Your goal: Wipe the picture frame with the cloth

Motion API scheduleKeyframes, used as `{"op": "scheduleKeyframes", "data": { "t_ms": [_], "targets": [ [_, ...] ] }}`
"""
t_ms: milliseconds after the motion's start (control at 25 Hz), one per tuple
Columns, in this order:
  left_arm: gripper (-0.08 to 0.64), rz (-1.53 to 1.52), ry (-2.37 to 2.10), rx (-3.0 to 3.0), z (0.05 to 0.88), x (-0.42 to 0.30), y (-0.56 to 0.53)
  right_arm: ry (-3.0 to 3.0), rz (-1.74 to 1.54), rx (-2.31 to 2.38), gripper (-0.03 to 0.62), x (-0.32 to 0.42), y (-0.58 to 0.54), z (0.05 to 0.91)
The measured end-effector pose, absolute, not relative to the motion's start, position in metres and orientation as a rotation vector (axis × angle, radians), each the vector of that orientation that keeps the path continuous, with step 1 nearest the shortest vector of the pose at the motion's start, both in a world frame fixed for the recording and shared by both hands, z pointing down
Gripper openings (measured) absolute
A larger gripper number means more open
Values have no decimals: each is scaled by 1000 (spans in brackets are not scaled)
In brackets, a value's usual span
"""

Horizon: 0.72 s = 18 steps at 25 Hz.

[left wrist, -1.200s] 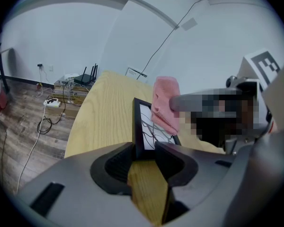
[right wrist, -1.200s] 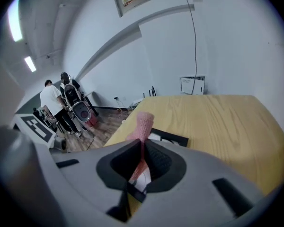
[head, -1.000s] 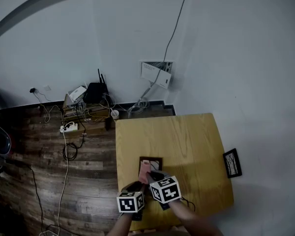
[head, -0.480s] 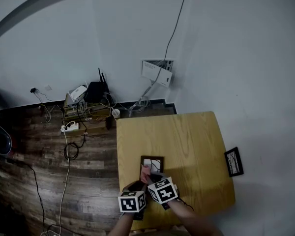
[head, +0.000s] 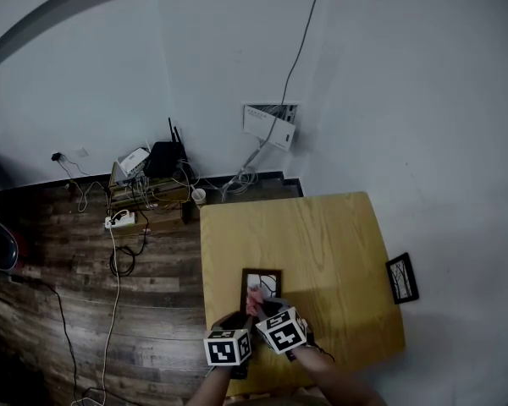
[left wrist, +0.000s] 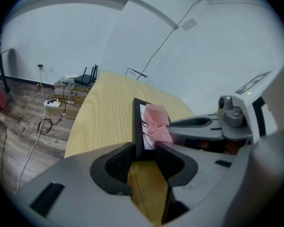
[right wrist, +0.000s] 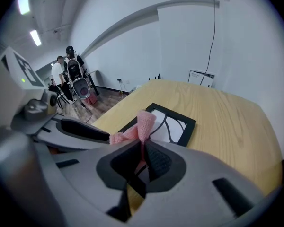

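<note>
Drawn slightly nearer the person, the right tongs (right wrist: 143, 151) stay clenched on a crumpled pink cloth (right wrist: 141, 126) of waffle-like weave. Its bunched tip pokes out over the black rectangular picture frame (right wrist: 173, 123), which holds a white print with black lines. On the pale wood-grain table (head: 322, 235), the frame's near edge is clamped between the dark pads of the left tongs (left wrist: 146, 148).
</note>
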<state>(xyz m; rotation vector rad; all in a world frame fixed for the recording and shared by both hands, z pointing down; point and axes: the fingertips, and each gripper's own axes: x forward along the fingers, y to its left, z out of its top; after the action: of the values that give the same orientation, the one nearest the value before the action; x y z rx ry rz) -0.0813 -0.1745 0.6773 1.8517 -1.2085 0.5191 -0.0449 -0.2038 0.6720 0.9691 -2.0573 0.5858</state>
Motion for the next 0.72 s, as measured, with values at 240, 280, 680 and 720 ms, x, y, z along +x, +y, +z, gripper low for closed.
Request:
{"op": "scheduleKeyframes", "data": {
  "t_ms": [240, 280, 680, 720],
  "targets": [
    [140, 516, -1206, 1854, 678, -82, -175, -2037, 593, 994, 17, -30, -204, 676],
    [140, 517, -1207, 1854, 678, -82, -174, -2033, 595, 999, 17, -28, -204, 675],
    [140, 520, -1214, 1850, 678, -82, -174, -2009, 567, 1033, 17, -17, -205, 672],
    [140, 519, -1217, 1849, 678, -82, -174, -2012, 574, 1044, 17, -16, -205, 672]
  ]
}}
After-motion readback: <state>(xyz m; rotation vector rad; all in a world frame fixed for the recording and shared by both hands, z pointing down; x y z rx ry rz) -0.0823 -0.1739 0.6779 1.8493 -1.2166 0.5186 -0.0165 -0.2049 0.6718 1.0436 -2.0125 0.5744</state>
